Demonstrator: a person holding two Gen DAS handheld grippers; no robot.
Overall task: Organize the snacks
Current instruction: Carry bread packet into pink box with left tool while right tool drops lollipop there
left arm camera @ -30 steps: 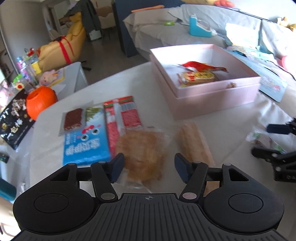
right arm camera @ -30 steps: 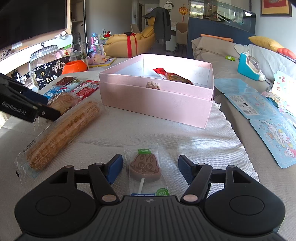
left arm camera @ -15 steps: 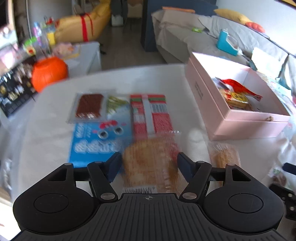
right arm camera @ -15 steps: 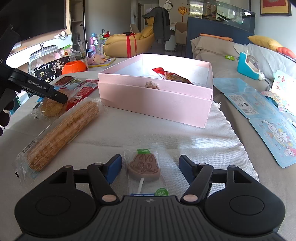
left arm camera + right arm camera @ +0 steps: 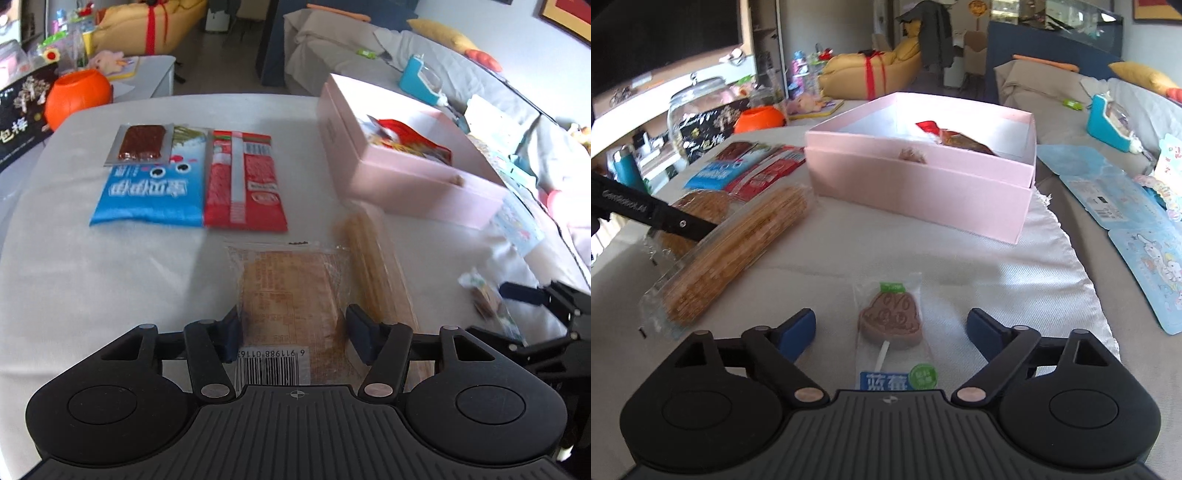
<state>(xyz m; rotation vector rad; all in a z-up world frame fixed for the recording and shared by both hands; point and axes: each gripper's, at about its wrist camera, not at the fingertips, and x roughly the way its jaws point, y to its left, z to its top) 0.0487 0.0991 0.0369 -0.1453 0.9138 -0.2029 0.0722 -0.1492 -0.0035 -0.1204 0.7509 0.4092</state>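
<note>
The left hand-held gripper (image 5: 293, 334) stands spread around a clear-wrapped golden-brown flat cake (image 5: 291, 295) lying on the white cloth-covered desk (image 5: 92, 277), one blue pad at each long edge of the packet and neither visibly pressing it. Just to the cake's right lies a long, clear-wrapped, ridged golden wafer roll (image 5: 369, 266), close enough that the right pad could catch its wrapper; a clean pinch likely calls for squaring the jaws on the cake alone before closing. Beyond sit a red foil snack packet (image 5: 243, 184), a blue foil snack packet (image 5: 147, 188) and a small clear pack of dark red-brown jerky (image 5: 142, 142), side by side.

The right hand-held gripper (image 5: 890, 330), also spread, brackets a clear-wrapped brown bear-shaped lollipop (image 5: 890, 317) on the cloth without touching it. Ahead stands the open pink cardboard box (image 5: 923, 184), already holding a red-topped snack bag (image 5: 956, 138); it is probably where both snacks belong. A gentle squeeze should spare the crumbly cake.
</note>
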